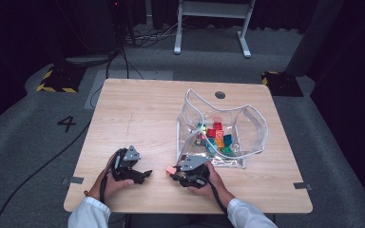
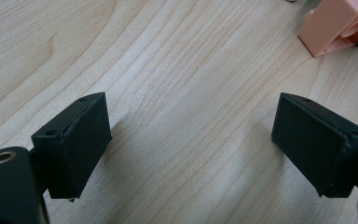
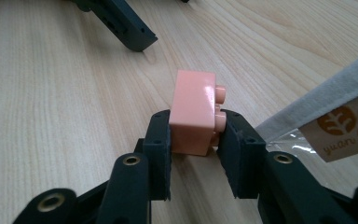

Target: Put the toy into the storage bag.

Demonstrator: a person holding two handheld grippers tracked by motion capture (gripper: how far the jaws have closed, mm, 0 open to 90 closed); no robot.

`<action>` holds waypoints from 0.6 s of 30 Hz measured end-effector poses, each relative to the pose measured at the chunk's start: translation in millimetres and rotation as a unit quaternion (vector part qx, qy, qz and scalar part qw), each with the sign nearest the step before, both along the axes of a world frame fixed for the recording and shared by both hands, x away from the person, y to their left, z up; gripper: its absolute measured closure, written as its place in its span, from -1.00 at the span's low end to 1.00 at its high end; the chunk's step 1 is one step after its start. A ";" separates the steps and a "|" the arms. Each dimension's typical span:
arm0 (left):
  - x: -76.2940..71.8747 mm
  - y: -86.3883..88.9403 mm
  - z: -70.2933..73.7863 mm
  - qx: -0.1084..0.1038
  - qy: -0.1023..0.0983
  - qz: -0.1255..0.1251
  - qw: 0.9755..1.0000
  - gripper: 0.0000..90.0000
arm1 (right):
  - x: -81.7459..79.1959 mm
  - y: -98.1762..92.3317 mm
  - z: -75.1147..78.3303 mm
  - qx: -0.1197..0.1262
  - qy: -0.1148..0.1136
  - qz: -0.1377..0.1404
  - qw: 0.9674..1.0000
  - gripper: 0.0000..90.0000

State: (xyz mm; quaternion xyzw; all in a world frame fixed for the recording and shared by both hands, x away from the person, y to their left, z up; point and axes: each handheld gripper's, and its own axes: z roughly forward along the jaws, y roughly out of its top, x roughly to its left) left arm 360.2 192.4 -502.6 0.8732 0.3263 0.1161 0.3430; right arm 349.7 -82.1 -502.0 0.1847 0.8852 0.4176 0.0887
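Pale wood grain covers the counter (image 1: 138,118) in the high view, where a person's two hands come in from the bottom edge in white sleeves. The left gripper (image 1: 145,175) rests low on the counter near the front edge, its jaws pointing toward the right one. The right gripper (image 1: 172,171) lies just beside the front corner of a clear plastic bag (image 1: 254,126), and a small pink brick (image 1: 169,169) sits at its tip. Inside the bag lie loose bricks (image 1: 216,137) in red, orange, green and blue. The two grippers are near each other but apart.

From the left gripper view, the left gripper (image 2: 191,135) has its jaws spread wide with bare wood between them; nothing is held. The pink brick (image 2: 338,25) shows at the upper right corner, well ahead of the jaws.

From the right gripper view, the right gripper (image 3: 193,135) is clamped on the pink brick (image 3: 195,109), one pad on its smooth side and the other against the studded side, the studs pointing right. The brick's lower edge looks to be at the counter surface. A jaw of the left gripper (image 3: 126,28) reaches in at the top, and the bag's white-trimmed edge (image 3: 317,95) with a brown printed label lies at the right.
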 end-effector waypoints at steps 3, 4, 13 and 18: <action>0.0 0.0 0.0 0.000 0.000 0.000 1.000 -0.74 | 0.3 -6.0 0.3 0.008 0.005 0.003 1.000 0.48; 0.0 0.0 0.0 0.000 0.000 0.000 1.000 -0.74 | 0.5 -8.3 0.4 0.012 0.006 0.004 1.000 0.48; 0.0 0.0 0.0 0.000 0.000 0.000 1.000 -0.74 | -5.7 -18.7 1.5 0.010 0.009 0.013 1.000 0.48; -0.3 0.0 0.1 0.000 0.001 0.000 1.000 -0.73 | -8.4 -24.5 6.6 0.007 -0.005 0.028 1.000 0.48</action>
